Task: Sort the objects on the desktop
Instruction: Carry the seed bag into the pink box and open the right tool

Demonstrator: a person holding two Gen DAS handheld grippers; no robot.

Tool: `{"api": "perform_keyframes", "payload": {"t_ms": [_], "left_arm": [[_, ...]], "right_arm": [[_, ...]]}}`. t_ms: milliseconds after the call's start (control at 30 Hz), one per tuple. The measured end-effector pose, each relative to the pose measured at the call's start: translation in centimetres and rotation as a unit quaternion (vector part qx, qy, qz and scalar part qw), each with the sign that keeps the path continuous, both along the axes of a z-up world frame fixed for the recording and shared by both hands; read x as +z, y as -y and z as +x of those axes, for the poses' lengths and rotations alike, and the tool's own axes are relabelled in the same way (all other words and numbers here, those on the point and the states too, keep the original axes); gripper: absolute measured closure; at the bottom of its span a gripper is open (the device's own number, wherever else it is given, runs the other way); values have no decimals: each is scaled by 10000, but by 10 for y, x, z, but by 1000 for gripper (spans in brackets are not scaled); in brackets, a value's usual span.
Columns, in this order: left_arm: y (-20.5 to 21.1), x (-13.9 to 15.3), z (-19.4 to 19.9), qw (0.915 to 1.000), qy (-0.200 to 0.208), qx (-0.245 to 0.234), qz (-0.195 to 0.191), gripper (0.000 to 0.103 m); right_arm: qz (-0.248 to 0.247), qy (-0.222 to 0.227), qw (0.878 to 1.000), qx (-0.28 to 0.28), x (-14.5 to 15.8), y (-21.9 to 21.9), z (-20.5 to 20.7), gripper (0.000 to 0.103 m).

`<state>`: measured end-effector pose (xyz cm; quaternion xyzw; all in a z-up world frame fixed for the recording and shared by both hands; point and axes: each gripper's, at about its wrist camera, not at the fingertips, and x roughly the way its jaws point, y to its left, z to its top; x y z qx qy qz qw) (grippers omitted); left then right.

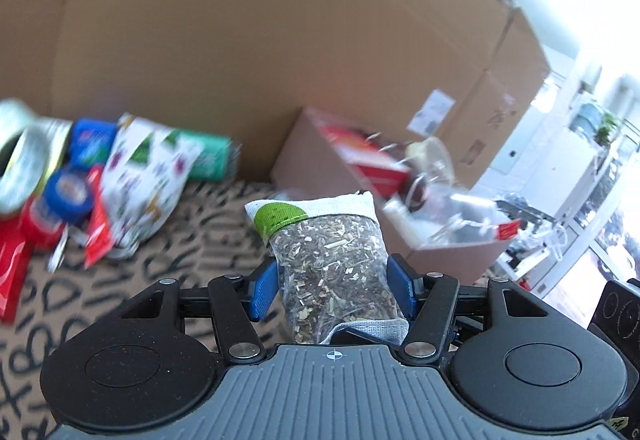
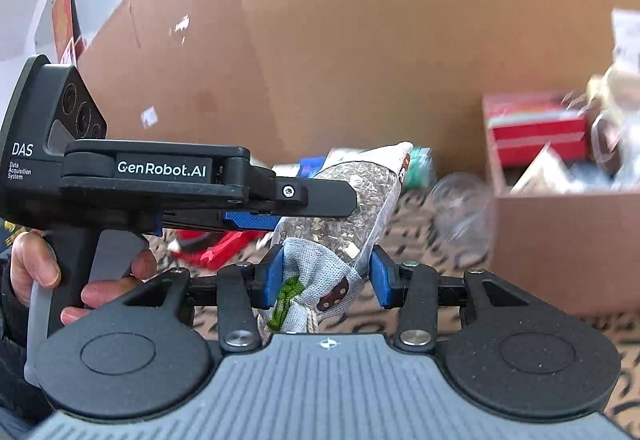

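Note:
A clear pouch of dried herbs with white cloth ends and a green patch [image 1: 332, 260] stands upright between the blue pads of my left gripper [image 1: 334, 286], which is shut on it. In the right wrist view the same pouch [image 2: 340, 196] runs from the left gripper's fingers down into my right gripper [image 2: 326, 278]. The right gripper's blue pads sit on either side of the pouch's bunched cloth end [image 2: 316, 276]; the left pad touches it and a small gap shows at the right pad. The pouch is held above the patterned table surface.
A pile of packets, blue tubs, a green can and a tape roll [image 1: 80, 176] lies at the left. An open cardboard box [image 1: 400, 208] with a red carton and clear items stands at the right, also in the right wrist view [image 2: 560, 232]. A large cardboard wall stands behind.

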<state>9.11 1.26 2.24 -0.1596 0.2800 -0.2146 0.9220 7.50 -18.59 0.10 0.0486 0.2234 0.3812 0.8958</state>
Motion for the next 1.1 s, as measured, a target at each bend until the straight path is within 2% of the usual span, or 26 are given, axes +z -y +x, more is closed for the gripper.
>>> {"api": "perform_keyframes", "payload": {"t_ms": [200,467,733,833,933,1000,1100], "left_arm": [[39,35,23,9982,506,-293,109,42],[85,63,79,9956,803,-484,38,42],[111,63,147,9969,669,-409,57,42],[116,59,170,9977,584,-330,79,42],[116,46,190,9992,360,-126,133,26],[113,35,199,9995,96,78,299,25],[101,23,200,9997,-86,110,223,26]], "right_arm": [[100,513,9979,-377,28,29,16,54],[35,855,9936,-733,55,59,71,53],[-100,704,9931,-929,55,69,139,53],[-126,490,9941,-956,51,68,164,53],[-195,259,9945,-998,44,66,186,48],[-418,243,9897,-1350,37,64,194,41],[-662,488,9828,-1651,32,68,188,40]]}}
